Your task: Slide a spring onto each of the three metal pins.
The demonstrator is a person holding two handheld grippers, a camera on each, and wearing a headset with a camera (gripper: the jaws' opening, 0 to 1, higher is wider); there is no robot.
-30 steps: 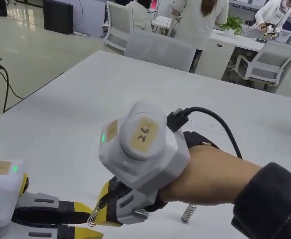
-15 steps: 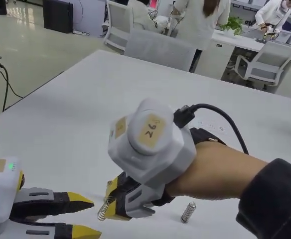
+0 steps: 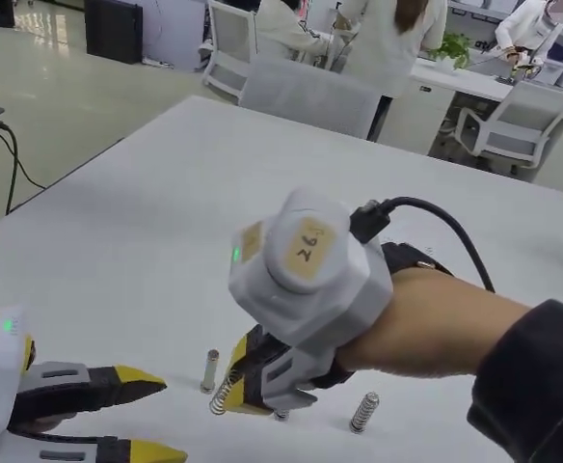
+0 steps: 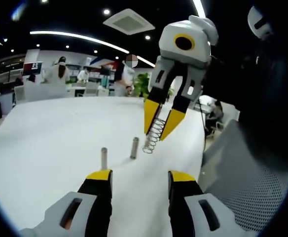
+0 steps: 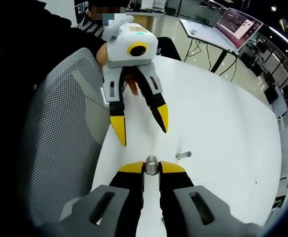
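Note:
My right gripper (image 3: 233, 388) hangs over the white table (image 3: 166, 222), shut on a steel spring (image 3: 224, 392) that slants down from its yellow tips. Just left of that spring stands an upright metal pin (image 3: 210, 370). The left gripper view has two upright pins (image 4: 104, 157) (image 4: 134, 147), with the held spring (image 4: 154, 136) close beside the right-hand one. In the right gripper view the spring (image 5: 152, 166) sits clamped between my jaws, and a pin (image 5: 183, 155) lies beyond. My left gripper (image 3: 161, 421) is open at the bottom left, holding nothing. A second spring (image 3: 363, 412) stands on the table.
The table's left edge (image 3: 98, 159) drops to the floor, where a black cable (image 3: 12, 164) runs. Office chairs (image 3: 306, 96) and people stand behind the far edge. A grey mesh chair back (image 5: 60, 133) is close beside the grippers.
My right gripper has carried the spring to the right, uncovering an upright pin beside it. The left gripper has pulled back toward the bottom left, still open.

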